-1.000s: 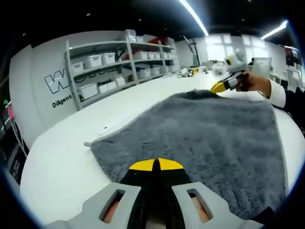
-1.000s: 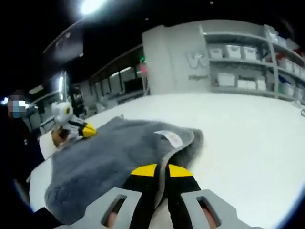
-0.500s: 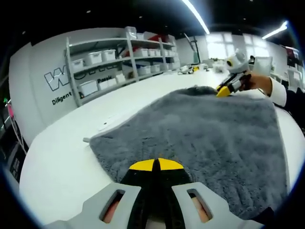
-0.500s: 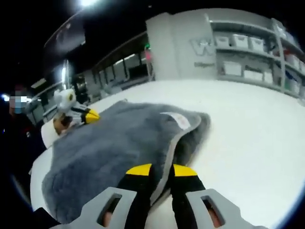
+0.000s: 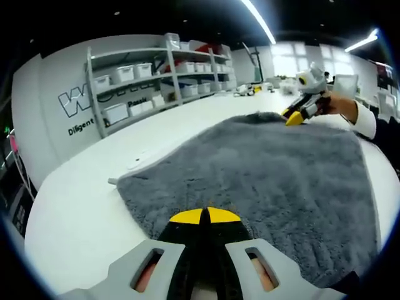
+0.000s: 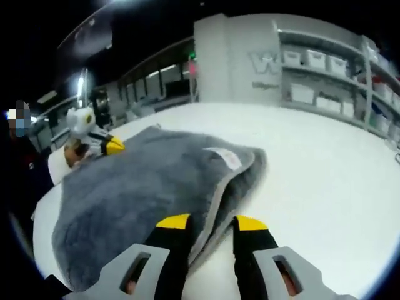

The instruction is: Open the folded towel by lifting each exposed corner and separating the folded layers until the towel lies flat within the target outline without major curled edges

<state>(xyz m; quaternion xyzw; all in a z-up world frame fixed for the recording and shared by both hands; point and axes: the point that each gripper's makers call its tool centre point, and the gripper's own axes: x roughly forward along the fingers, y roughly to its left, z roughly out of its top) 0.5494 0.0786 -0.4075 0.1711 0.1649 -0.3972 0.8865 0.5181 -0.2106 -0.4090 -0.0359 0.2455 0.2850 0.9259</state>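
Grey towel [image 5: 262, 169] spread on white table [image 5: 75, 219]. Left gripper [image 5: 204, 215] closed on towel edge; right gripper [image 6: 211, 222] parted, straddling folded corner.

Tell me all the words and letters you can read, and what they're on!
"W": big outlined letter on the wall, cut off by the shelf.
"Diligent": small black word below it on the wall.
A word behind the shelf: mostly hidden, unreadable.
White tag on the towel: too blurred to read.
Bins: no readable labels.
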